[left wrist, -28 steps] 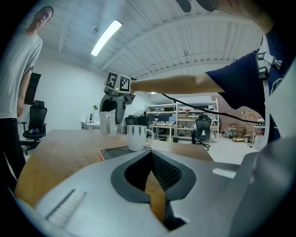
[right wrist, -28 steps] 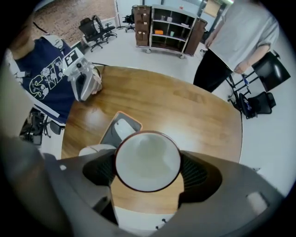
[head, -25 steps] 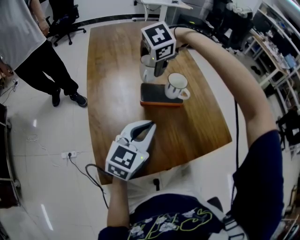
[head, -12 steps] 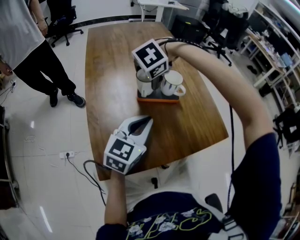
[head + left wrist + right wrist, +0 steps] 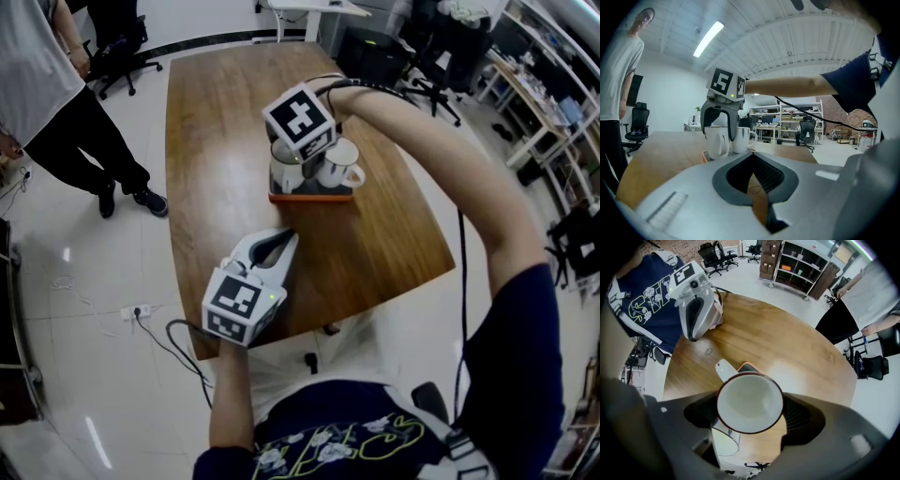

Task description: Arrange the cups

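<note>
Right gripper (image 5: pixel 751 409): jaws pinch the held mug (image 5: pixel 749 399) by its sides, rim up.
Held mug: at the orange tray (image 5: pixel 309 196), just beside the second mug (image 5: pixel 336 166).
Left gripper (image 5: pixel 751 155): pressed together, empty, well apart from both mugs, over the table (image 5: pixel 216 141).

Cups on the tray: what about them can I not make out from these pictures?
- Head view: the marker cube of the right gripper covers most of the held cup.
- Right gripper view: the held cup and the tongs hide most of the second cup.
- Left gripper view: the left gripper body cuts off most of the tray.
</note>
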Demonstrator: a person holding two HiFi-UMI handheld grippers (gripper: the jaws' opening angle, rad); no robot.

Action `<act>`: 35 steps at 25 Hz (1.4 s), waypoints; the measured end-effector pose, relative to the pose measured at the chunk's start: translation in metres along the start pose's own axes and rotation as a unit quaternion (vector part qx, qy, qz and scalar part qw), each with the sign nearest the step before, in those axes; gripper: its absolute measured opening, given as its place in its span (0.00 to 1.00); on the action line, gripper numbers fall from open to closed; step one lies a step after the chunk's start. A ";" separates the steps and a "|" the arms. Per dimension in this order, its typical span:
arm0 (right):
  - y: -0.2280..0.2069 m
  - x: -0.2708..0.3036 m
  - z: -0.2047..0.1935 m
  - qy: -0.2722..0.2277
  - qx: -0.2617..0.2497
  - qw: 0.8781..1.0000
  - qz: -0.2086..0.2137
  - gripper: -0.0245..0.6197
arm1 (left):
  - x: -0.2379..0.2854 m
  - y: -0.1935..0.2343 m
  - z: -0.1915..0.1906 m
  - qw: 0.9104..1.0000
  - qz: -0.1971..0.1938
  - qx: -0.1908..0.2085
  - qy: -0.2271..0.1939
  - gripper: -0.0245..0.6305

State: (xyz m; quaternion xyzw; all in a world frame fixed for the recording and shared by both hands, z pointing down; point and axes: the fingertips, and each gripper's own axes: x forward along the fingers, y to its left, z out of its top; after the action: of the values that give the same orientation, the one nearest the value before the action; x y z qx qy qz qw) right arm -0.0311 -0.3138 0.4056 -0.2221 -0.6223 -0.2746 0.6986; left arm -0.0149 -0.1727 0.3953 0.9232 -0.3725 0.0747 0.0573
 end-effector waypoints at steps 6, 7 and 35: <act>0.001 0.000 0.001 -0.008 0.022 1.000 -0.012 0.65 | -0.001 -0.001 0.002 1.000 0.006 -0.017 -0.004 0.04; 0.002 0.000 0.001 -0.010 0.026 1.000 -0.013 0.66 | -0.001 -0.001 0.002 1.000 0.006 -0.017 -0.004 0.04; 0.189 -0.077 -0.037 -0.613 0.361 0.592 -0.378 0.05 | -0.003 0.005 0.003 1.000 0.007 -0.016 -0.009 0.04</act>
State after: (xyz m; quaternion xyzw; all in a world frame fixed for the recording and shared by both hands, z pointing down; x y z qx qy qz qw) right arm 0.1160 -0.1876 0.3308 0.1878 -0.9799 -0.0661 0.0081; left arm -0.0202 -0.1743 0.3918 0.9204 -0.3802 0.0608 0.0683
